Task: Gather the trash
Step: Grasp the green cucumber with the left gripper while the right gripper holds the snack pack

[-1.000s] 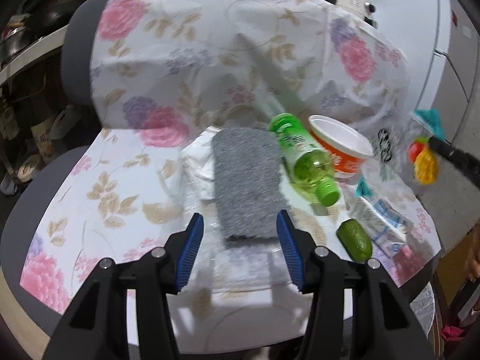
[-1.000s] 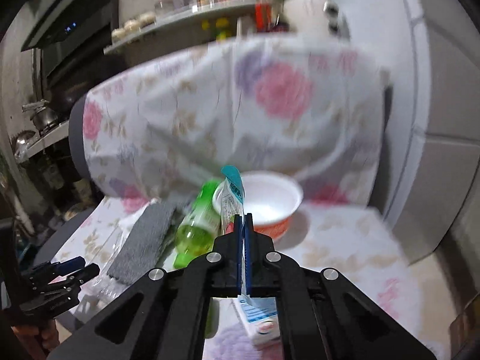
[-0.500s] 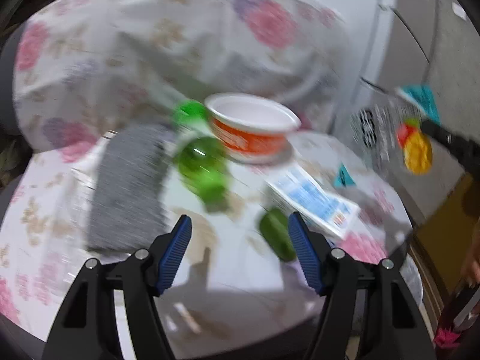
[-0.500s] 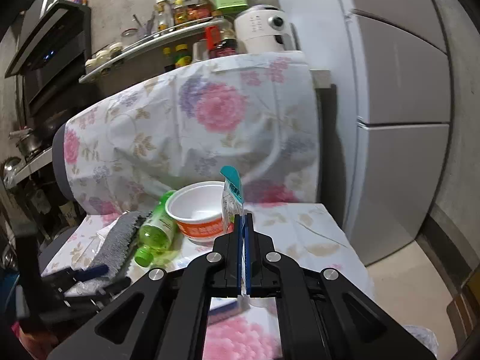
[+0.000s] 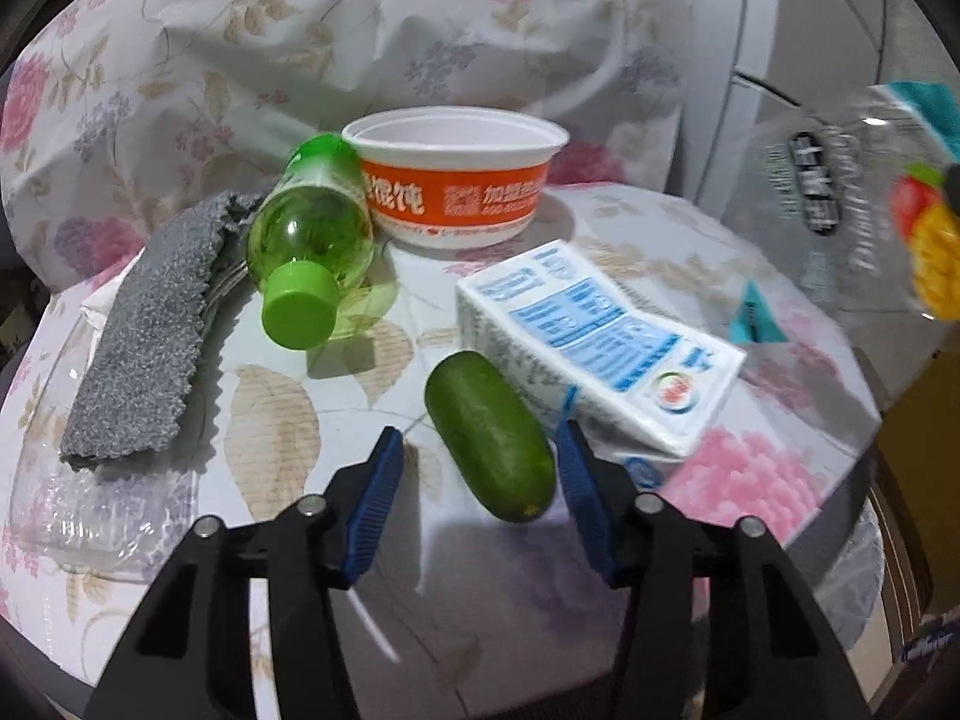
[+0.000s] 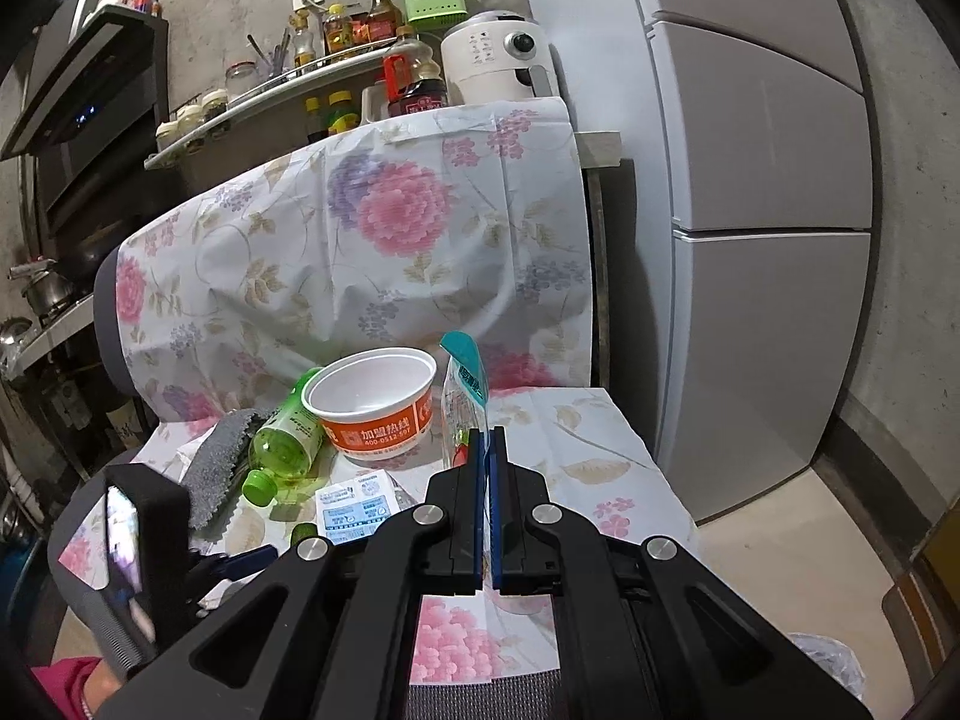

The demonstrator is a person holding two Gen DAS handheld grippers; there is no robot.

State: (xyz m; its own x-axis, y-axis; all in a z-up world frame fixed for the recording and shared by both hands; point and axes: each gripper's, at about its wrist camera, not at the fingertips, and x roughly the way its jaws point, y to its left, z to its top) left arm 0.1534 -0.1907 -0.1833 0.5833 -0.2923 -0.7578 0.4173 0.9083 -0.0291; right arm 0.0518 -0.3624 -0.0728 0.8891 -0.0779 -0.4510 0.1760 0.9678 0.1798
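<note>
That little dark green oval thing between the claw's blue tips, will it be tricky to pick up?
Possibly. The green oval thing looks rounded and smooth, so it may roll or squirt out as the left claw closes. It looks firm, probably not floppy. Lying beside the carton, it has little room to roll right.

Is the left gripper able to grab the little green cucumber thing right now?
Probably yes. The left gripper has its jaws around the green cucumber-like piece, which lies between the blue pads, and they are closing. Nothing lies on top of it; the milk carton crowds the right pad, though.
</note>
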